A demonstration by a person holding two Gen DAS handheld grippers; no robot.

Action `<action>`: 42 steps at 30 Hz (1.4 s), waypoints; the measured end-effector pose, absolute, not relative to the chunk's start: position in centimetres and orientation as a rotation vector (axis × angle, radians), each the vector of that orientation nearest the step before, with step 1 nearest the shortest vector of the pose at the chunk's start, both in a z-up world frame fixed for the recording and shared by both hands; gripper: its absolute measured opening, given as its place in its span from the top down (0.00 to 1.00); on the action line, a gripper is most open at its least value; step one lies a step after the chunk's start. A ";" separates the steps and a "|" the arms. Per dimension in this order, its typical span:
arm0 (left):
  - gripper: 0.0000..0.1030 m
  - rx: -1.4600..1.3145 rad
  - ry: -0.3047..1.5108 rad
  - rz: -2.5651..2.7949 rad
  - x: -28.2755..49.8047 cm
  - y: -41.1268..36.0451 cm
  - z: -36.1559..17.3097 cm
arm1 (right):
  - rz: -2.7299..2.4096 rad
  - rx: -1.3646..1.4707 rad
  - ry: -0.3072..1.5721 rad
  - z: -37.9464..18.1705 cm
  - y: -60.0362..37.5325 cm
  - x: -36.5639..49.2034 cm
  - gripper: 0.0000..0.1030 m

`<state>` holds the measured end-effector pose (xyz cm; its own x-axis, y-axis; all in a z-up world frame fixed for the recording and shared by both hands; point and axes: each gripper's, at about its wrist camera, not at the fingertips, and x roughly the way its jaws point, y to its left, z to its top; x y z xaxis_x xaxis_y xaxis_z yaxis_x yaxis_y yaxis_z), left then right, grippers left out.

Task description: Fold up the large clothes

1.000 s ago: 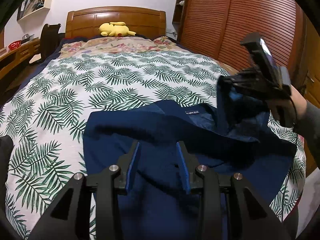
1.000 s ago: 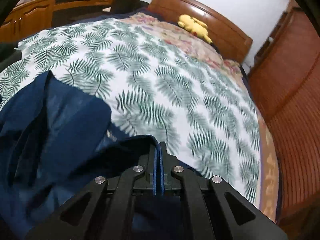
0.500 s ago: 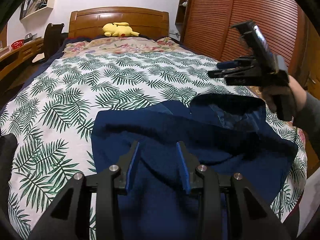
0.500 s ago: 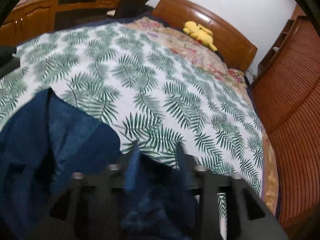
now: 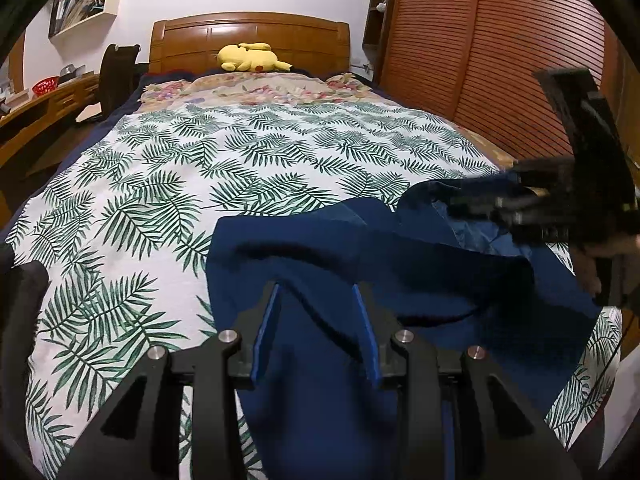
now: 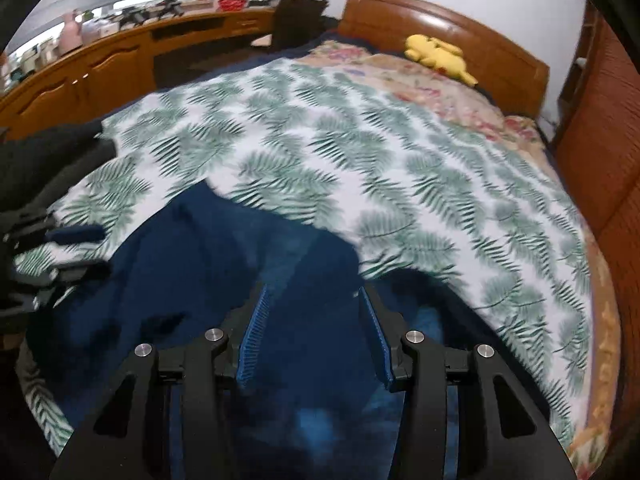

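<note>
A large navy blue garment [image 5: 392, 280] lies rumpled on the near end of the bed, with a folded-over flap at its right side. It also fills the lower part of the right wrist view [image 6: 208, 272]. My left gripper [image 5: 316, 292] is open and empty just above the garment's near part. My right gripper [image 6: 312, 300] is open and empty over the garment's right side; it shows blurred at the right of the left wrist view [image 5: 500, 204]. The left gripper appears dimly at the left edge of the right wrist view [image 6: 52, 240].
The bed has a white leaf-print cover [image 5: 224, 168], a floral blanket [image 5: 260, 88], a yellow plush toy [image 5: 250, 58] and a wooden headboard [image 5: 248, 36]. A slatted wooden wardrobe [image 5: 480, 60] stands right. A wooden desk [image 6: 100, 68] and dark chair [image 5: 118, 72] stand left.
My right gripper opened and let go of the garment's right edge, which dropped onto the bed. The right gripper then moved down and to the right. My left gripper stayed open and nearly still.
</note>
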<state>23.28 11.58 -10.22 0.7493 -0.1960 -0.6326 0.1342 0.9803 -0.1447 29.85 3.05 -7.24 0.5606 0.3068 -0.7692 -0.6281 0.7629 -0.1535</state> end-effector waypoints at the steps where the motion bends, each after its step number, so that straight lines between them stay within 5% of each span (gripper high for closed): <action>1: 0.66 -0.092 0.701 -0.179 23.2 11.7 -10.2 | 0.579 -0.445 0.811 -7.6 3.3 29.6 0.55; 18: 0.66 -0.099 0.704 -0.164 22.8 12.7 -10.4 | 0.628 -0.469 0.942 -11.7 5.0 28.3 0.56; 19: 0.66 -0.099 0.707 -0.163 22.8 12.7 -10.4 | 0.638 -0.491 0.970 -12.4 5.1 28.6 0.66; 20: 0.66 -0.099 0.709 -0.162 22.8 12.7 -10.5 | 0.653 -0.541 0.992 -13.1 5.7 28.8 1.00; 42: 0.66 -0.090 0.731 -0.171 23.7 12.4 -11.1 | 0.496 -0.705 0.780 -12.5 9.5 39.3 1.00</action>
<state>23.67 12.38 -11.06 0.7317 -0.1860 -0.6558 0.1235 0.9823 -0.1408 39.30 9.48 -12.49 0.6184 0.1465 -0.7721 -0.6373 0.6683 -0.3837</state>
